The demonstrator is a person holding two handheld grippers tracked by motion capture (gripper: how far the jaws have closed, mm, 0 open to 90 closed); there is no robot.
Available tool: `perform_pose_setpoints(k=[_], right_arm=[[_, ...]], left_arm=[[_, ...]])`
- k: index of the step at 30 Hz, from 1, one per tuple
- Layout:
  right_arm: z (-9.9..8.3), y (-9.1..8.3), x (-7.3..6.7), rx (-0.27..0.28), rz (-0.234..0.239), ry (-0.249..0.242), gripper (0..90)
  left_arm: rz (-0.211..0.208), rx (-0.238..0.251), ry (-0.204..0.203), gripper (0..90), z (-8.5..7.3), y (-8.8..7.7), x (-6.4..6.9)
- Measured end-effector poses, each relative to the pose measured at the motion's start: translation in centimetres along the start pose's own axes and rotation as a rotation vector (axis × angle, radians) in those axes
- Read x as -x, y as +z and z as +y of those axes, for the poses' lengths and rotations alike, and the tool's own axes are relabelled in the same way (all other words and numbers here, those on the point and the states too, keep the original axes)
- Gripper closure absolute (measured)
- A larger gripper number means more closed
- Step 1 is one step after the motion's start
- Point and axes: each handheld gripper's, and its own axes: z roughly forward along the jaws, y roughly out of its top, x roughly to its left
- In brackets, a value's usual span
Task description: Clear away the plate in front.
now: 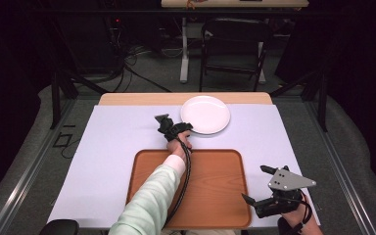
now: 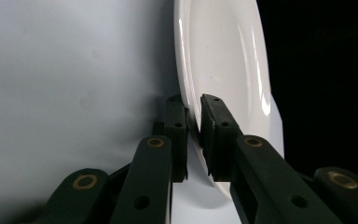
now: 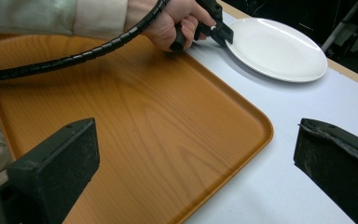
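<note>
Nearest the high camera, the wooden tray (image 1: 215,196) lies bare on the desk (image 1: 103,161), with the right gripper (image 1: 258,185) hanging just off its right edge, fingers spread wide and holding nothing. Beyond the tray's far rim sits the white plate (image 1: 206,113), flat on the desk's pale cover. The left gripper (image 1: 183,128) reaches across the tray and has the plate by its near-left rim.

The left gripper view settles the grasp: its fingers (image 2: 219,135) stand one on each side of the plate (image 2: 223,60) lip, clenched on it. From above, the hand (image 1: 178,144) blocks that contact.

By my reading the step in hand is the pickup, and the grasp looks made. Next comes a level lift and a short carry back onto the tray; a rim pinch lets a plate droop, so a slow rise suits it

The right gripper view shows the tray (image 3: 135,121) empty, ready to receive it
</note>
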Motion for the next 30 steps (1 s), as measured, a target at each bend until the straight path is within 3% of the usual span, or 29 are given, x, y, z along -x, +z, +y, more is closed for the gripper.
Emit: perform_pose_setpoints(k=[3,4,6,13,16,20,23,25,30], right_arm=[[0.0,0.0,0.0,-0.001,0.000,0.000,0.0],[0.0,0.0,0.0,-0.001,0.000,0.000,0.0],[0.0,0.0,0.0,-0.003,0.000,-0.001,0.0],[0.0,0.4,0.3,-0.031,-0.008,0.027,0.0],[0.0,0.9,0.6,-0.079,-0.028,0.075,0.0],[0.1,1.9,1.9,-0.151,-0.034,0.185,0.0],[0.5,2.8,3.0,-0.171,-0.025,0.286,0.0],[1.0,3.5,3.9,-0.177,-0.023,0.328,0.0],[1.9,6.1,7.5,-0.154,-0.034,0.474,6.9]], left_arm=[[-0.038,0.008,0.064,86.7,0.4,-0.5,0.6],[-0.041,0.008,0.113,87.4,0.6,-0.7,1.2],[-0.037,0.002,0.154,87.3,0.9,-0.9,1.7],[-0.100,-0.028,0.186,86.9,1.5,-2.1,2.2],[-0.128,-0.043,0.219,87.2,1.8,-3.0,2.6],[-0.177,-0.059,0.251,87.0,2.2,-4.6,3.1],[-0.207,-0.070,0.278,87.1,2.5,-6.0,3.4],[-0.224,-0.078,0.303,87.1,2.5,-6.8,3.6],[-0.275,-0.108,0.351,87.1,2.0,-8.8,4.1]])
